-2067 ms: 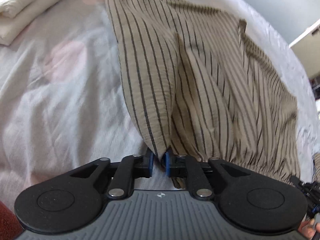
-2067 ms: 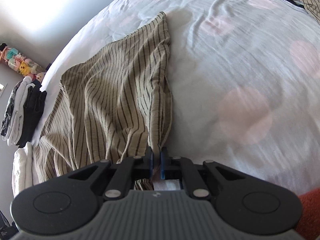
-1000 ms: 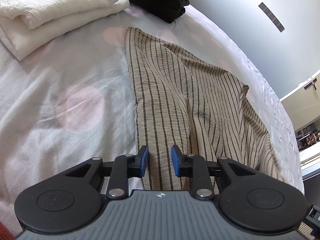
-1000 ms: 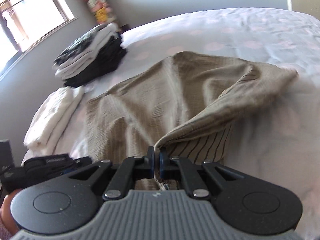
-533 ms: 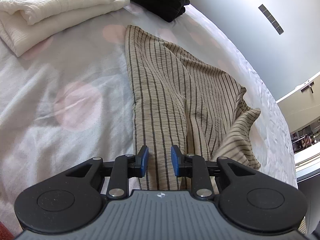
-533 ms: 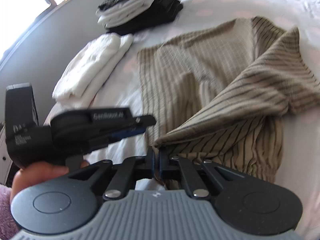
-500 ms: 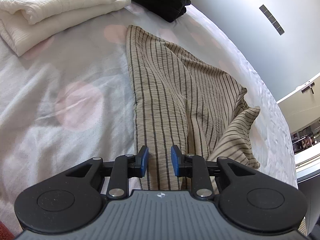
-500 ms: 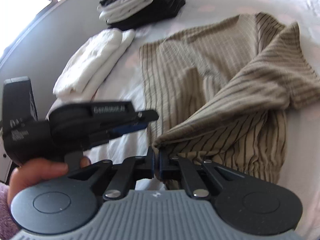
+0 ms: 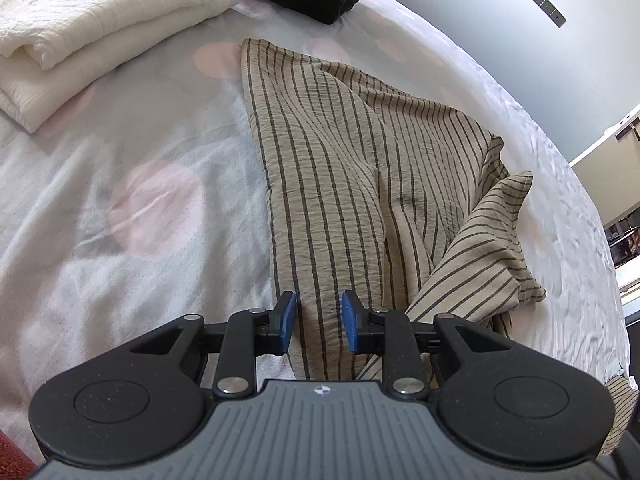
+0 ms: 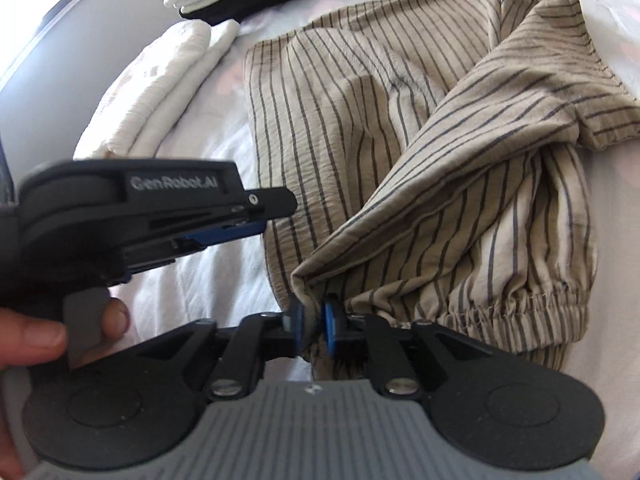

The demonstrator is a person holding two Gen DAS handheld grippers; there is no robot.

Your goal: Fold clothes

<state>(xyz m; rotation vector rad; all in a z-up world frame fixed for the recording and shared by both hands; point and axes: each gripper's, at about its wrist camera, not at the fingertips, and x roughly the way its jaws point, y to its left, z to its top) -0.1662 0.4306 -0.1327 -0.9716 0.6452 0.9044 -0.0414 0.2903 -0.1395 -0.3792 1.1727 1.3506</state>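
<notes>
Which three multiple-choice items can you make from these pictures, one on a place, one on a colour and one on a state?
1. Where does the white folded cloth lie, seen from the left wrist?
A. left of the striped garment
B. on top of the striped garment
C. between the blue pads

2. What colour are the stripes on the garment?
A. red
B. dark
C. yellow

3. How does the left gripper stand?
A. shut on the garment
B. shut on the white cloth
C. open, gripping nothing

Key:
1 A: the white folded cloth lies on the bed, left of the striped garment.
2 B: dark lines run over beige cloth.
3 C: the left gripper shows a gap, with flat garment between its pads. The right gripper is opening, with a garment corner between its jaws.
</notes>
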